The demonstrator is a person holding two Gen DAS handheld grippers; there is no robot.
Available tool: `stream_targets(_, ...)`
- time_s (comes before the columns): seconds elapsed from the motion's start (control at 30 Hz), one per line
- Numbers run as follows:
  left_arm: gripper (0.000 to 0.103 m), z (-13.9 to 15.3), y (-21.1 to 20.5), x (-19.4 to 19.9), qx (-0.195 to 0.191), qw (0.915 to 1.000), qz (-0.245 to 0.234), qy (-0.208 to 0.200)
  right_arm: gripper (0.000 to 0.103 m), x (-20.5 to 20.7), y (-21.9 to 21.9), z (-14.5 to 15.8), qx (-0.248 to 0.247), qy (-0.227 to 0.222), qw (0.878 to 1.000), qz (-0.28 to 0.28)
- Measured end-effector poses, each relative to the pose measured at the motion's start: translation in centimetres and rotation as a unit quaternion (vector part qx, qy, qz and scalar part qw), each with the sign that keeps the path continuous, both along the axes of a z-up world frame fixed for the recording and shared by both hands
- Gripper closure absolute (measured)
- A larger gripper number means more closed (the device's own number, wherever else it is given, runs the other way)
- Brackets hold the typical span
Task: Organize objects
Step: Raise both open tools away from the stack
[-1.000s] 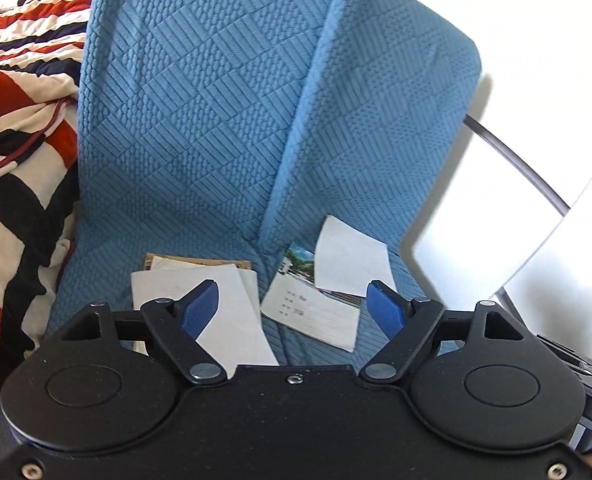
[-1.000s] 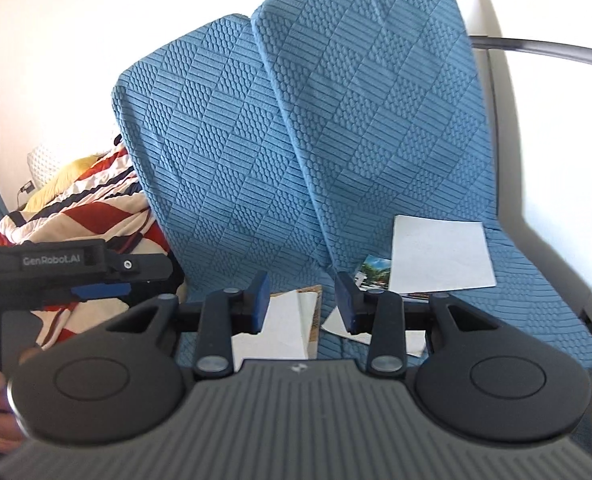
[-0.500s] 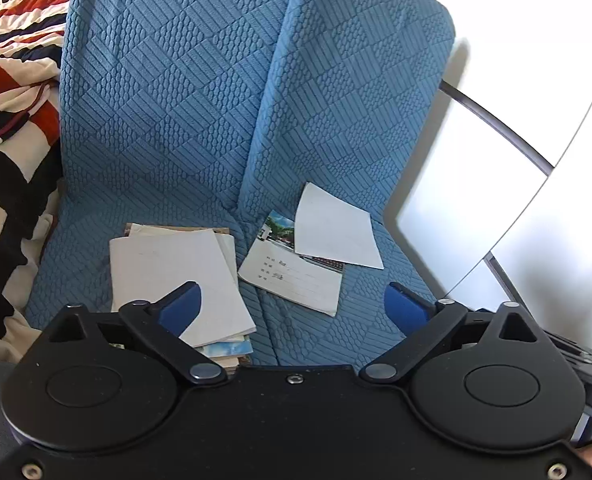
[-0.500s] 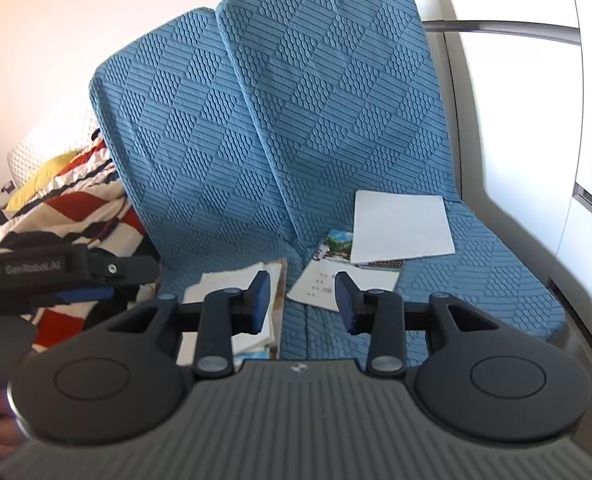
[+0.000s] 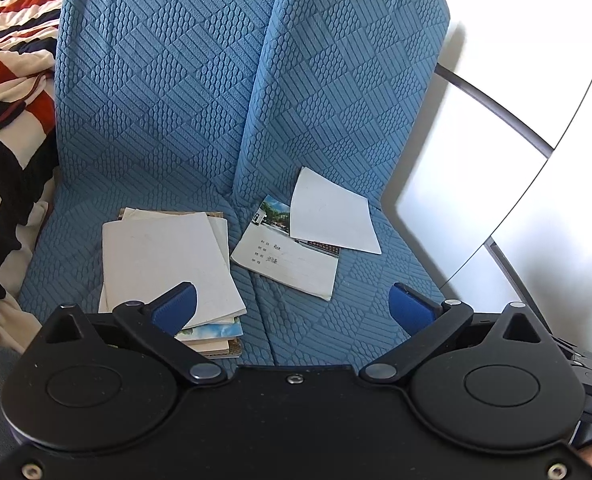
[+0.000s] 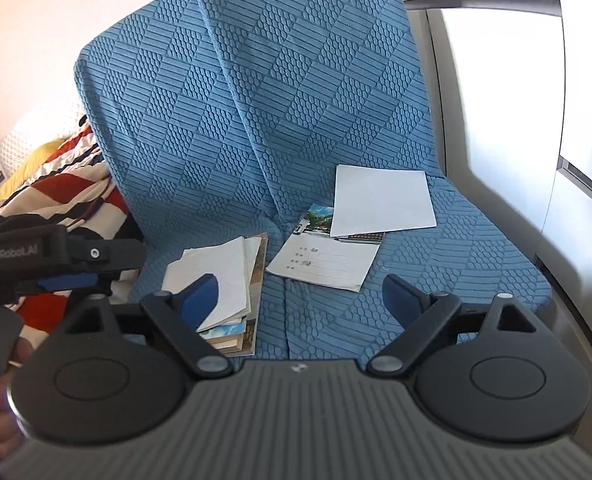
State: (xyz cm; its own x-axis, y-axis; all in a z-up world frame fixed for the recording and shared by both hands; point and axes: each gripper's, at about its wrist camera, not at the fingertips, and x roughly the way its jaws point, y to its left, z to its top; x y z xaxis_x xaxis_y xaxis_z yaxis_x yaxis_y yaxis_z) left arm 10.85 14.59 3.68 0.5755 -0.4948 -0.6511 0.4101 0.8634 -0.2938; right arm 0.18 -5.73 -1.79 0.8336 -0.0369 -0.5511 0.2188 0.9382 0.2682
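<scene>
Loose white paper sheets (image 5: 330, 210) ahead of wide, empty left claw (image 5: 291, 306): thin, floppy, light; best pinched at a free edge. Right claw (image 6: 300, 294) opening, empty.

A blue quilted seat (image 5: 308, 332) is seen bearing a stack of papers (image 5: 167, 264) and, just beside, three loose overlapping sheets (image 5: 291, 260)

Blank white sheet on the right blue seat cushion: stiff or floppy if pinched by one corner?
The blank white sheet looks like a single thin leaf, so it would probably droop. It lies flat, overlapping the lined form, so a push may drag that along. The ribbed blue seat cushion likely resists sliding.
</scene>
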Motion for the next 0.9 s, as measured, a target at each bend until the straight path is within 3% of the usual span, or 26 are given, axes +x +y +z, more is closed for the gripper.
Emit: stream_targets(0.9, 0.001, -0.8, -5.3, -1.4, -0.001, 0.9996, -0.028, -0.001, 0.013, -1.8, -3.7, -0.1, -0.006, -0.001, 1.000, -0.022)
